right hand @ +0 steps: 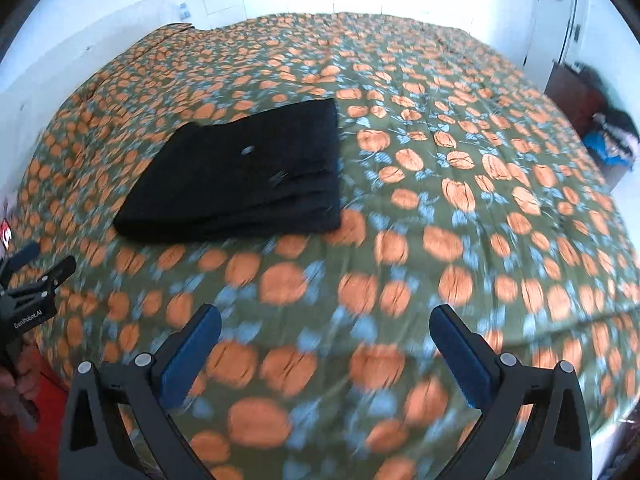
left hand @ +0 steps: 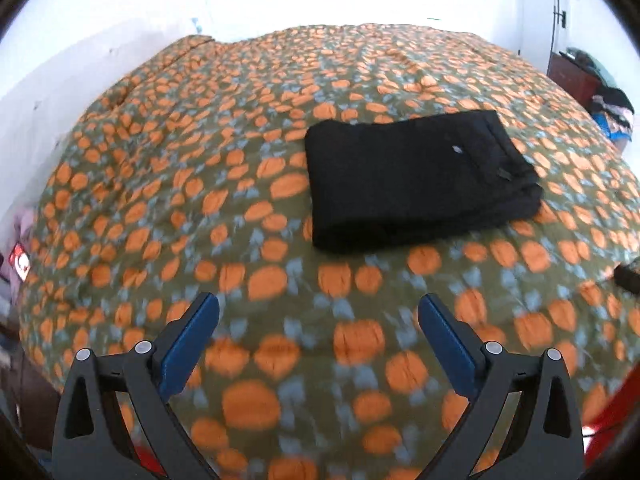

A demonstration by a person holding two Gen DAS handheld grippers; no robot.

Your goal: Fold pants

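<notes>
The black pants (left hand: 416,178) lie folded into a compact rectangle on the bed; in the right wrist view they (right hand: 240,176) sit to the upper left. My left gripper (left hand: 318,306) is open and empty, held above the quilt in front of the pants and apart from them. My right gripper (right hand: 325,316) is open and empty too, over the quilt to the right of and nearer than the pants. The left gripper's body (right hand: 28,292) shows at the left edge of the right wrist view.
The bed is covered by an olive quilt with orange pumpkins (left hand: 200,160), also seen in the right wrist view (right hand: 460,200). White walls stand behind. A dark wooden stand with piled clothes (right hand: 608,136) is at the far right, and the right wrist view shows the bed's near right edge (right hand: 600,420).
</notes>
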